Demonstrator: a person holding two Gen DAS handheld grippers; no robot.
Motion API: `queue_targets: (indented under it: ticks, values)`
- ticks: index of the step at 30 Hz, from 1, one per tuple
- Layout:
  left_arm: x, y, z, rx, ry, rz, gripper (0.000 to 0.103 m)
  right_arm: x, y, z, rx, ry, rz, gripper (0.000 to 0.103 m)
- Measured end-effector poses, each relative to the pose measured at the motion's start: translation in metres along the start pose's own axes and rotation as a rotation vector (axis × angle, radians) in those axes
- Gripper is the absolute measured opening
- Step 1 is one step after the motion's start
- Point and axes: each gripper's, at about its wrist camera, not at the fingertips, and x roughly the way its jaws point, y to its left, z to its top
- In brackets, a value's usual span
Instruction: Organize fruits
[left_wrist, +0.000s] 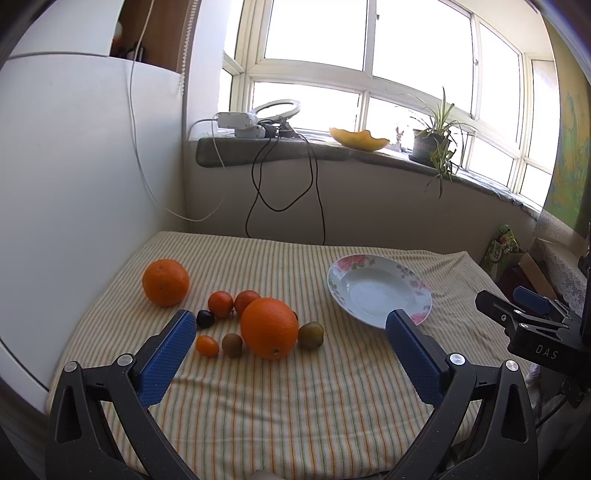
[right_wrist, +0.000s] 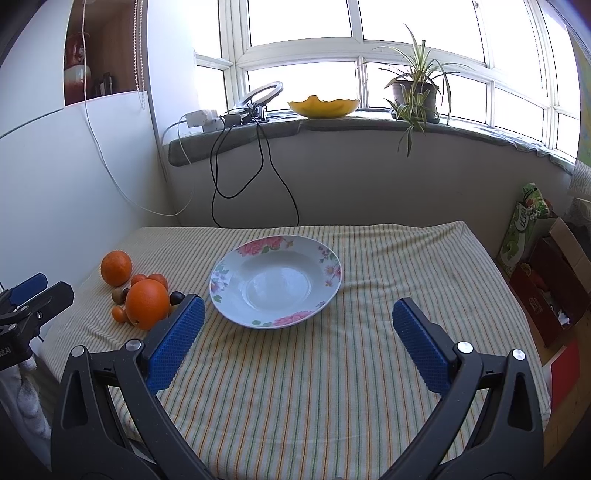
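Two big oranges lie on the striped cloth, a near one (left_wrist: 269, 328) (right_wrist: 147, 303) and a far one (left_wrist: 166, 282) (right_wrist: 116, 267). Around the near one lie small fruits: two mandarins (left_wrist: 221, 303), a dark plum (left_wrist: 205, 319), a small orange tomato (left_wrist: 207, 345), a brownish fruit (left_wrist: 232, 345) and a greenish one (left_wrist: 311, 335). An empty floral plate (left_wrist: 380, 290) (right_wrist: 275, 280) sits to their right. My left gripper (left_wrist: 291, 325) is open above the cloth, short of the fruits. My right gripper (right_wrist: 297, 314) is open, just short of the plate.
The striped cloth (right_wrist: 332, 369) covers the table. A white panel (left_wrist: 74, 184) stands on the left. Cables (left_wrist: 280, 184) hang from the windowsill, which bears a yellow bowl (right_wrist: 323, 106) and a potted plant (right_wrist: 415, 92). Boxes (right_wrist: 546, 288) stand off the table's right edge.
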Motion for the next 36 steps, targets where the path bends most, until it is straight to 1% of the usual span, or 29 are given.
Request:
queue_targets:
  ticks: [26, 36]
  values:
    - [0.0004, -0.0011, -0.0009, -0.001, 0.001, -0.001, 0.102, 0.0027, 0.0034, -0.001, -0.011, 0.011, 0.013, 0.103]
    - [0.0067, 0.003, -0.0021, -0.011, 0.01, -0.004, 0.102, 0.0078, 0.0052, -0.0028, -0.016, 0.021, 0.024, 0.103]
